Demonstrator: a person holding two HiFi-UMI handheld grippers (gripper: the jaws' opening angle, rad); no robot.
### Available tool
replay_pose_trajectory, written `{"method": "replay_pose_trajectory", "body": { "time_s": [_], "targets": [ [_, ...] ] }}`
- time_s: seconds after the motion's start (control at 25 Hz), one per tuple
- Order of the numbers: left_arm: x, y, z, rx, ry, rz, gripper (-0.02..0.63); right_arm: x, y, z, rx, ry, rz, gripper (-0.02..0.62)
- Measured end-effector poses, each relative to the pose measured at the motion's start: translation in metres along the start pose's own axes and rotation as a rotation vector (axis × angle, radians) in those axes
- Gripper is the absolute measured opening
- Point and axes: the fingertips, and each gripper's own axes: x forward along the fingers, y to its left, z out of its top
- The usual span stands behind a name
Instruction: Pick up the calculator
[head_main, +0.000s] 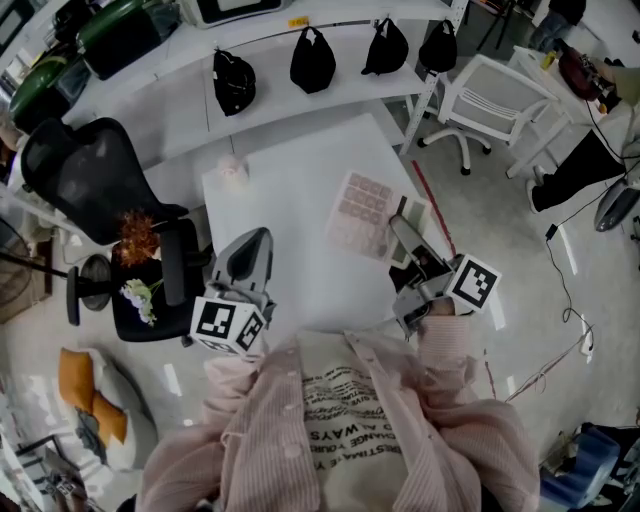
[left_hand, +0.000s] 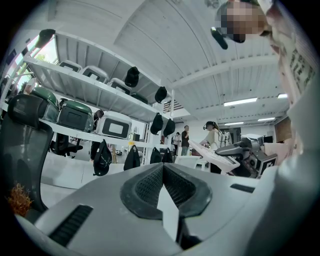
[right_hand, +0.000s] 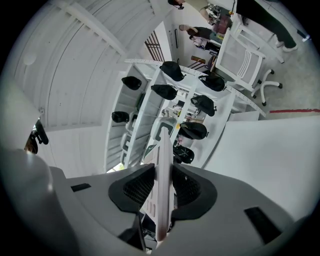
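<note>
In the head view the pink calculator, with rows of keys, is held flat over the right part of the white table. My right gripper is shut on its near right edge. In the right gripper view the calculator shows edge-on, clamped between the two dark pads. My left gripper hovers over the table's near left side, shut with nothing in it; its jaws meet in the left gripper view. That view also shows the calculator in the right gripper.
A small pale object sits at the table's far left corner. A black office chair and a seat with flowers stand to the left. A shelf with black bags runs behind; a white chair stands at the back right.
</note>
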Motion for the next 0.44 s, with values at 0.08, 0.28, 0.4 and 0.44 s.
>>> {"method": "replay_pose_trajectory", "body": {
  "time_s": [0.08,0.28,0.4,0.44],
  "targets": [
    [-0.0003,-0.0011,-0.0007,-0.003,0.003,-0.001,0.002,-0.0009,-0.0001,-0.0005,0.003,0.000,-0.001,0.109],
    [-0.0013,-0.0045,-0.0016,0.001,0.004,-0.005,0.002,-0.0041,-0.0019,-0.0015,0.008,-0.006,-0.003,0.109],
    [-0.0011,-0.0072,-0.0034,0.004,0.011,-0.009,0.002,-0.0067,-0.0050,-0.0013,0.018,-0.012,-0.008,0.109],
    [-0.0010,-0.0081,-0.0040,0.004,0.014,-0.010,0.002,-0.0076,-0.0058,-0.0013,0.023,-0.013,-0.009,0.109]
  ]
}}
